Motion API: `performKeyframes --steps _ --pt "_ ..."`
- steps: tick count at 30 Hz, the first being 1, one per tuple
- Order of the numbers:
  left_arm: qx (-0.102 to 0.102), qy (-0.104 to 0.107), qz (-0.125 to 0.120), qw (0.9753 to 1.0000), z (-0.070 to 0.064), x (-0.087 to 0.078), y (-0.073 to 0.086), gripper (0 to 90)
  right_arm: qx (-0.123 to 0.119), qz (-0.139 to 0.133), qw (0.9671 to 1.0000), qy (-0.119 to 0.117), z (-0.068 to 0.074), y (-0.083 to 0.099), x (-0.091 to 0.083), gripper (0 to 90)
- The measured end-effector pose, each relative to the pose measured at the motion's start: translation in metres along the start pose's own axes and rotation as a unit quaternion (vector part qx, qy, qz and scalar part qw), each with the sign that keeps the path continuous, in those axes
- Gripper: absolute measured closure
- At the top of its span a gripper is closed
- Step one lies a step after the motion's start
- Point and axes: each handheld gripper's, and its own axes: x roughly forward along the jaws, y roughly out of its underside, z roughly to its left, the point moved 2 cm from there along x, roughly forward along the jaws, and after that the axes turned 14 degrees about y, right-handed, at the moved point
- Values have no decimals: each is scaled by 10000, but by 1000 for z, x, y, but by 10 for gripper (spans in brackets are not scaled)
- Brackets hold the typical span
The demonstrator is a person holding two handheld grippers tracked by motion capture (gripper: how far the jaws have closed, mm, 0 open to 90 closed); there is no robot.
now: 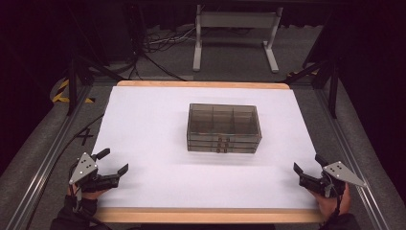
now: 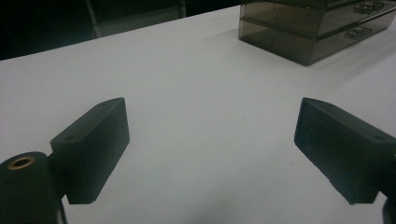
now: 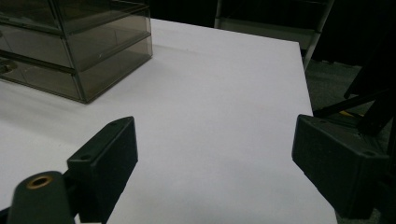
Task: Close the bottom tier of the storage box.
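The broad white table top with its pale wooden rim (image 1: 201, 84) spreads out before me, bare but for one thing at its middle. That thing is the smoky translucent plastic drawer chest (image 1: 224, 128), a low box with stacked drawers whose small knobs (image 1: 222, 142) face my side, which I judge suits a pull straight toward me. Its top shows dividers into compartments; I cannot tell whether anything lies inside.

My left gripper (image 1: 114, 162) rests near the front left corner, jaws spread wide with nothing between them, and in the left gripper view the chest (image 2: 317, 28) sits well ahead and to the upper right. My right gripper (image 1: 306, 165) sits near the front right corner, jaws likewise wide and empty; in the right gripper view the chest (image 3: 74, 46) lies off to the upper left, and the table's right edge runs close beside my outer jaw.

Both sit well apart from the chest, flanking it evenly, probably a ready stance. Open white surface lies all round the chest, so either hand has a free path inward; the right has the least margin at its edge.
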Motion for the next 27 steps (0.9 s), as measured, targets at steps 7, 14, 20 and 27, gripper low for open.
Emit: performKeyframes --steps 7,14,20,27 --pt "-30 3 -13 10000 0 1 0 108 43 23 10000 -16 -1 0 1 151" --pt "-53 18 22 10000 1 2 0 109 -1 40 10000 -11 0 0 1 151" --pt "18 18 84 10000 0 2 -1 107 -4 77 10000 13 0 0 2 149" --pt "-23 5 141 9999 0 4 -1 102 -41 97 9999 2 1 0 2 150"
